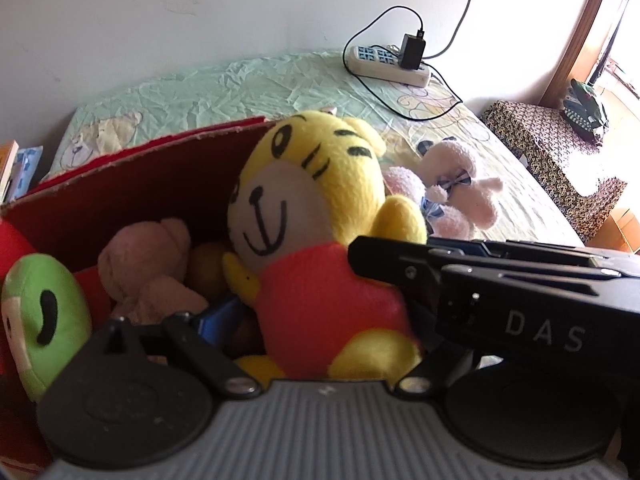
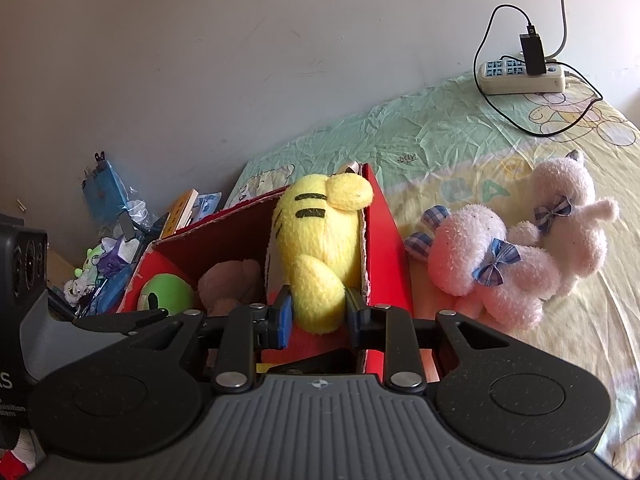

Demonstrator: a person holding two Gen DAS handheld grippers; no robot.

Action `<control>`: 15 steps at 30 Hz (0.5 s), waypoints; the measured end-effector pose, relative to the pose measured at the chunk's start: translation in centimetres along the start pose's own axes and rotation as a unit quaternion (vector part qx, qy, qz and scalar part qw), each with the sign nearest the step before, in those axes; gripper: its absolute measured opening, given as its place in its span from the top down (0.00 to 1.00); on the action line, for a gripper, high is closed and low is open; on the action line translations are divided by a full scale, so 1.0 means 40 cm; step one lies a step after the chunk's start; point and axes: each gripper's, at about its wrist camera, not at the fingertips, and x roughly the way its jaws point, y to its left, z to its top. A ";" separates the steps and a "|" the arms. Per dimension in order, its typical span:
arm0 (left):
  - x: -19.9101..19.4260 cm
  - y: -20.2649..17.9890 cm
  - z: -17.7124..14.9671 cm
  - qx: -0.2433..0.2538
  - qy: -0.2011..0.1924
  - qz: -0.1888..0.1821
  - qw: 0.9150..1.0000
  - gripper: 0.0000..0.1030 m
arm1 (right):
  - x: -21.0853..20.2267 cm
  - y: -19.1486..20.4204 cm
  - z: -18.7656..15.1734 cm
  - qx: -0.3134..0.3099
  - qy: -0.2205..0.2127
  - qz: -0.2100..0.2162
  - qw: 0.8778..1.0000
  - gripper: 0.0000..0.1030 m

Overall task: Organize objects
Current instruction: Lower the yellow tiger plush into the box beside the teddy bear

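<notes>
The tiger toy (image 2: pixel 316 240) is going into the red box (image 2: pixel 384 248), its arm pinched by the right hand-held gripper (image 2: pixel 318 316). Next it needs releasing. I cannot tell the left hand-held gripper's (image 1: pixel 320 320) opening.

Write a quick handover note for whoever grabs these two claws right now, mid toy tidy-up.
Right claw: shut on the yellow tiger plush, gripping its arm, holding it at the red box.
Left claw: alongside the tiger's body; only one blue pad shows, so I cannot tell whether it is open or shut.
Done: green plush and brown plush are already in the box.
Left: release the tiger into the box, then collect the two pink plush toys lying on the bed sheet to the right of the box.
</notes>
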 end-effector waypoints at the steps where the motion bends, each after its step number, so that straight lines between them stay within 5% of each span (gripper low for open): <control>1: -0.003 -0.001 -0.001 0.000 0.000 0.001 1.000 0.15 | -0.003 -0.001 -0.002 0.002 0.000 0.001 1.000 0.73; 15: -0.029 -0.004 -0.009 -0.004 -0.005 0.013 1.000 0.15 | -0.046 -0.005 -0.020 0.023 -0.025 0.013 0.999 0.63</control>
